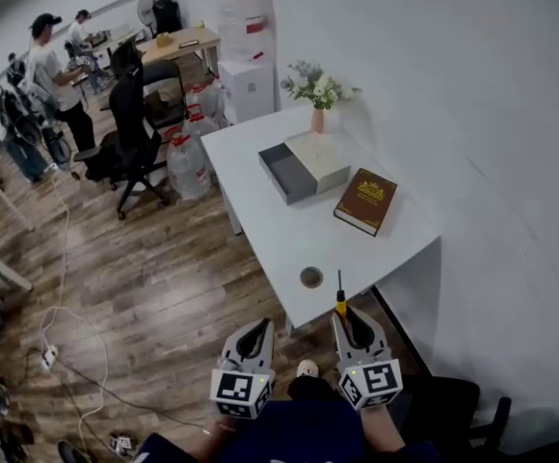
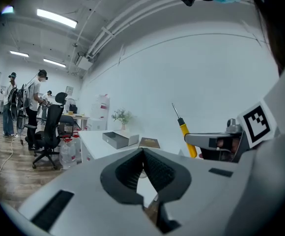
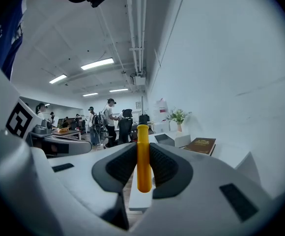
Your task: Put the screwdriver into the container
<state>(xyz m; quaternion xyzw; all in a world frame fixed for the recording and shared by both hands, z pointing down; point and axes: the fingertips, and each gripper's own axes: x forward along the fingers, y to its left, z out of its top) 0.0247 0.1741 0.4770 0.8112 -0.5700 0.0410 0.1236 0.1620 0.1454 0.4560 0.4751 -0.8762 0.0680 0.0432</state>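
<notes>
A screwdriver (image 1: pixel 339 295) with a yellow handle (image 3: pixel 143 168) and a thin dark shaft is held in my right gripper (image 1: pixel 349 322), which is shut on the handle. It points up and away over the near edge of the white table (image 1: pixel 260 230). The container (image 1: pixel 287 174) is an open grey box at the table's far side, seen small in the left gripper view (image 2: pixel 117 139) and the right gripper view (image 3: pixel 163 139). My left gripper (image 1: pixel 256 339) hangs left of the right one, off the table's near edge, its jaws shut with nothing between them (image 2: pixel 143 152).
A brown book (image 1: pixel 366 201) lies right of the container, and a white box (image 1: pixel 323 159) adjoins it. A vase of flowers (image 1: pixel 316 104) stands at the far edge. A small round disc (image 1: pixel 311 277) lies near the front edge. Office chairs, water bottles and people are at the far left.
</notes>
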